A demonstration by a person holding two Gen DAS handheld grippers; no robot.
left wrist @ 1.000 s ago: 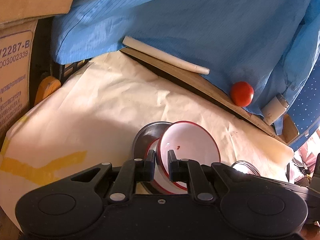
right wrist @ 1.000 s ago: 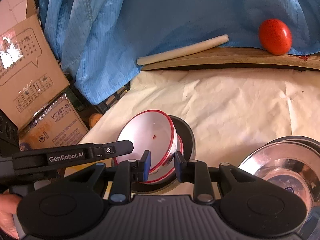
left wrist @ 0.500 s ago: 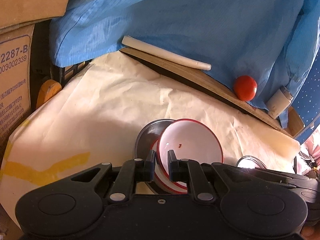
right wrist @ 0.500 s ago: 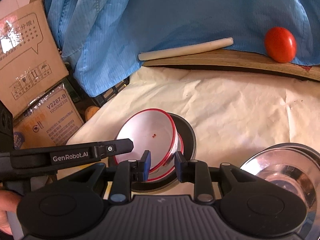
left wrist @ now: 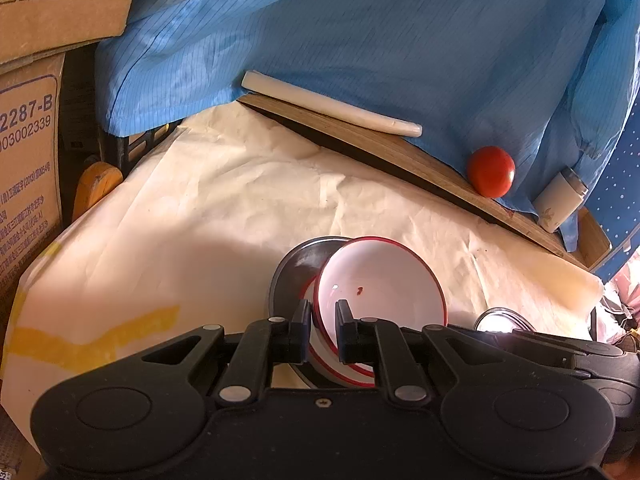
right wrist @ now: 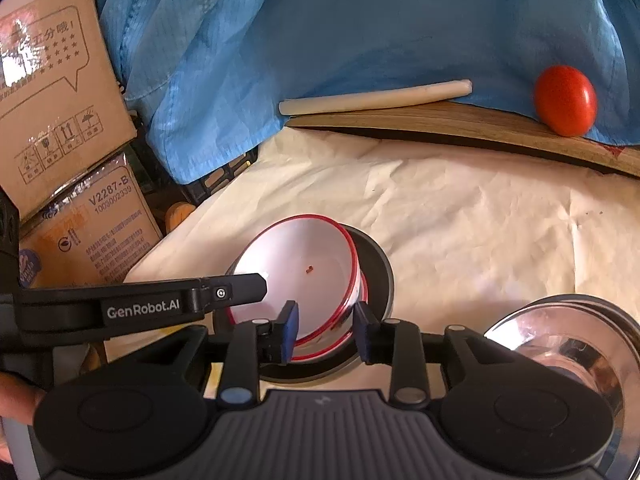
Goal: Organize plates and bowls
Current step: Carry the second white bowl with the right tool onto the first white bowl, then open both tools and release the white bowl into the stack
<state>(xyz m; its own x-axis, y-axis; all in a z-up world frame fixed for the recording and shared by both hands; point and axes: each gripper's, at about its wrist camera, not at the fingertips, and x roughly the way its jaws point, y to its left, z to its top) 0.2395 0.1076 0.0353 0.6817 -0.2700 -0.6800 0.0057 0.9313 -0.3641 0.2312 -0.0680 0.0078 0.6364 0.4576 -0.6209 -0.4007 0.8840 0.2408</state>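
A white bowl with a red rim [left wrist: 380, 284] is tilted over a second red-rimmed bowl [left wrist: 344, 372], which sits in a dark metal plate [left wrist: 298, 266]. My left gripper [left wrist: 323, 326] is shut on the tilted bowl's near rim. In the right wrist view the same bowl [right wrist: 304, 276] leans over the plate [right wrist: 378, 276]. My right gripper [right wrist: 326, 330] is open, with its fingers on either side of the bowls' near edge. A shiny steel bowl [right wrist: 568, 344] stands at the right.
Cream paper [left wrist: 224, 200] covers the table. A wooden board [left wrist: 380, 148] at the back carries a white stick [left wrist: 328, 104] and a tomato [left wrist: 491, 171]. Blue cloth [left wrist: 380, 32] hangs behind. Cardboard boxes [right wrist: 60, 100] stand at the left.
My right gripper has opened wider around the bowls. My left gripper keeps its hold on the tilted bowl, which has barely moved.
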